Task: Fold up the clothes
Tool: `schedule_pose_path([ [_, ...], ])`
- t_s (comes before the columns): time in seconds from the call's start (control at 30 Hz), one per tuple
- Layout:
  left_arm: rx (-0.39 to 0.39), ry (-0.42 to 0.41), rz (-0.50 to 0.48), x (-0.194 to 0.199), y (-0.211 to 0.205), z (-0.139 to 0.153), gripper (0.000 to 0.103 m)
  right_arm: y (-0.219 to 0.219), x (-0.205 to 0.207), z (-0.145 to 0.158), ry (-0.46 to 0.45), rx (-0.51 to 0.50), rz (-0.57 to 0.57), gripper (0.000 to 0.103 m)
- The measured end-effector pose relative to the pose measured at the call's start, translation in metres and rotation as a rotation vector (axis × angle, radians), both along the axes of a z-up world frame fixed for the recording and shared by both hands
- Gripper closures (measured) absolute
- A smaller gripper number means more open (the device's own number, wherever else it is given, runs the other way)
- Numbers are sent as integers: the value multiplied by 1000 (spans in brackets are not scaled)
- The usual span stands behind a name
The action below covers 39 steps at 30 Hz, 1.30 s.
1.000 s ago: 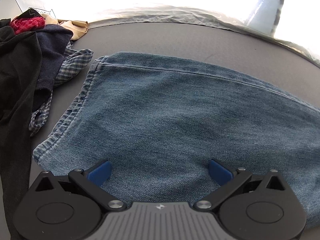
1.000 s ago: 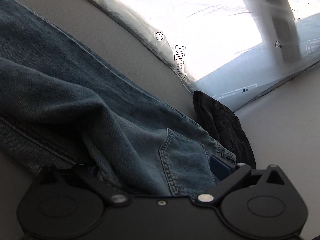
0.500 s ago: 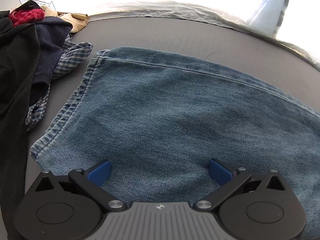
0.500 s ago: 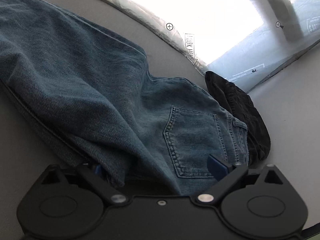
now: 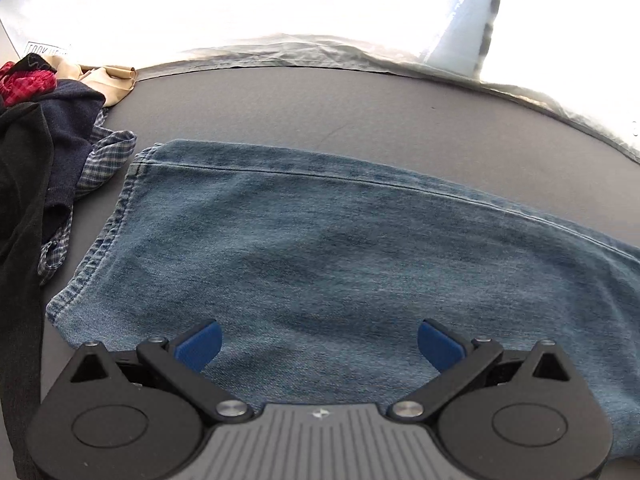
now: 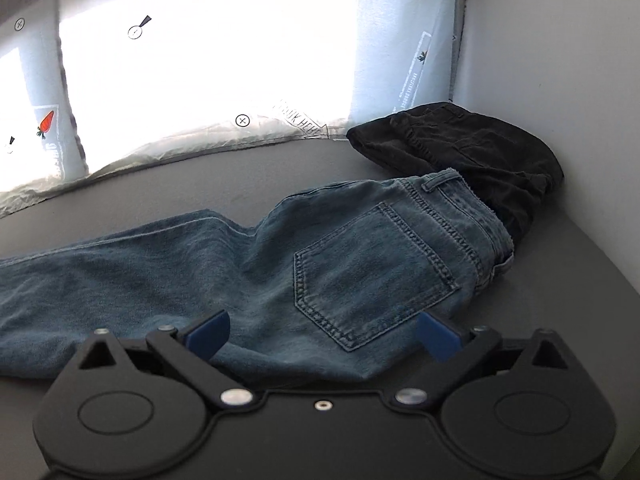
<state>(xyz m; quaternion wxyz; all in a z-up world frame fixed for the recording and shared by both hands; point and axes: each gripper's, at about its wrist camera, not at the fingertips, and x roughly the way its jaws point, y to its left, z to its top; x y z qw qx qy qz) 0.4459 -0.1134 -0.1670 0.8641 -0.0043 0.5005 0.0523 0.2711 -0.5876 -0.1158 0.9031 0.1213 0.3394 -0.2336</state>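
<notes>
Only the left wrist view shows the pile of clothes point(image 5: 44, 152) beside the hem; only the right shows folded black trousers point(image 6: 472, 152). Blue jeans point(image 5: 320, 256) are laid flat on the grey table point(image 5: 360, 108), back pocket point(image 6: 372, 272) upward. The left gripper point(image 5: 319, 343) and right gripper point(image 6: 322, 336) are spread wide, holding nothing.

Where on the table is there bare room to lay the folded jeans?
Bare grey table runs between the jeans and the plastic sheet behind them. Another patch lies right of the waistband, toward the wall. It is crowded at left by the clothes pile and far right by the black garment.
</notes>
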Motion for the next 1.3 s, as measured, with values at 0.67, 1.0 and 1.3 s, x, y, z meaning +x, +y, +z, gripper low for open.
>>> schedule_pose_path([
  [0.67, 23, 180, -235, 12, -154, -47, 0, -211, 20, -109, -326, 626, -401, 25],
  [1.0, 0, 155, -231, 8, -153, -50, 0, -225, 24, -71, -535, 745, -460, 89],
  [1.3, -16, 141, -248, 7, -152, -49, 0, -210, 26, -63, -227, 425, -503, 91],
])
